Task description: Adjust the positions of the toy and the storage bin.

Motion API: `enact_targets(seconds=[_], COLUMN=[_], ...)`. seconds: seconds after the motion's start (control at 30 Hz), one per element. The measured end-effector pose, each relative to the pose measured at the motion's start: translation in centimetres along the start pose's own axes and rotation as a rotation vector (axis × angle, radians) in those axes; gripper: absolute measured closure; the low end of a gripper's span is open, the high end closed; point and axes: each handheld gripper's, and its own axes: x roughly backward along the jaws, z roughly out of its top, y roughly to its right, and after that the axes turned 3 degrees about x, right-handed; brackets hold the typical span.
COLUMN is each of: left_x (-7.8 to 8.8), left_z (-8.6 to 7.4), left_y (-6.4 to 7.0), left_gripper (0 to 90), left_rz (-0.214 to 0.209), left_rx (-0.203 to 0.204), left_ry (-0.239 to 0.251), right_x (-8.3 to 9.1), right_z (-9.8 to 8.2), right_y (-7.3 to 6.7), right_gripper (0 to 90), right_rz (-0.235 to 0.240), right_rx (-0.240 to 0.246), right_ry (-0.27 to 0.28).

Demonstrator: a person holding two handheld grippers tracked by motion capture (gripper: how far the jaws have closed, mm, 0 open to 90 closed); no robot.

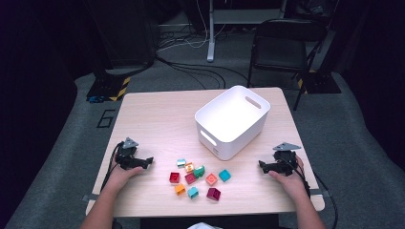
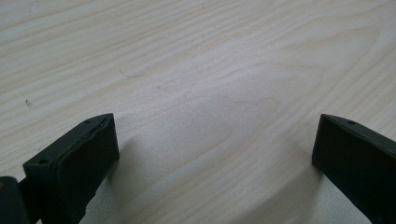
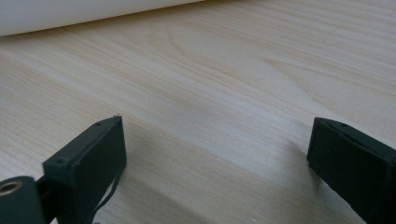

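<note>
Several small toy blocks [image 1: 198, 178] in red, orange, teal and green lie scattered near the table's front edge. A white bin [image 1: 232, 120] stands behind them, right of centre. My left gripper [image 1: 147, 163] rests on the wood at the blocks' left, open, with bare table between its black jaws [image 2: 215, 140]. At the blocks' right, my right gripper [image 1: 263, 166] also rests low and open, nothing between its jaws [image 3: 217, 149]. The bin's white wall [image 3: 70, 14] shows at the top of the right gripper view.
The light wooden table [image 1: 157, 119] has bare room at the back left. A black folding chair [image 1: 284, 43] and cables on the grey floor lie beyond the table's far edge.
</note>
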Motion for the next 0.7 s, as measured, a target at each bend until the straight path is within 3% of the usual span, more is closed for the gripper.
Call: enact_targets(seconds=[0.13,0.2,0.33,0.37,0.53,0.7], left_x=[0.2,0.3,0.5,0.7,1.2,2.1], left_z=[0.1,0.1,0.2,0.1,0.3,0.7], left_y=[0.3,0.4,0.5,0.6,0.7,1.0], left_gripper=[10.5,12.8,17.4,20.3,33.7,36.1], left_rz=[-0.001,0.004,0.003,0.008,-0.007,-0.009], left_rx=[0.004,0.008,0.008,0.021,0.05,0.062], left_ry=[0.012,0.011,-0.002,0.002,-0.021,0.0], right_x=[0.2,0.3,0.3,0.3,0.5,0.8], right_z=[-0.1,0.0,0.0,0.1,0.2,0.2], right_y=[-0.2,-0.3,-0.6,-0.8,-1.2,-1.4], right_gripper=[9.5,15.4,18.0,19.4,30.3,37.0], right_rz=[0.001,0.0,-0.008,-0.014,-0.003,0.009], right_rx=[0.006,0.01,0.001,-0.015,0.008,0.012], right_ry=[0.011,0.016,0.017,0.02,0.017,0.001])
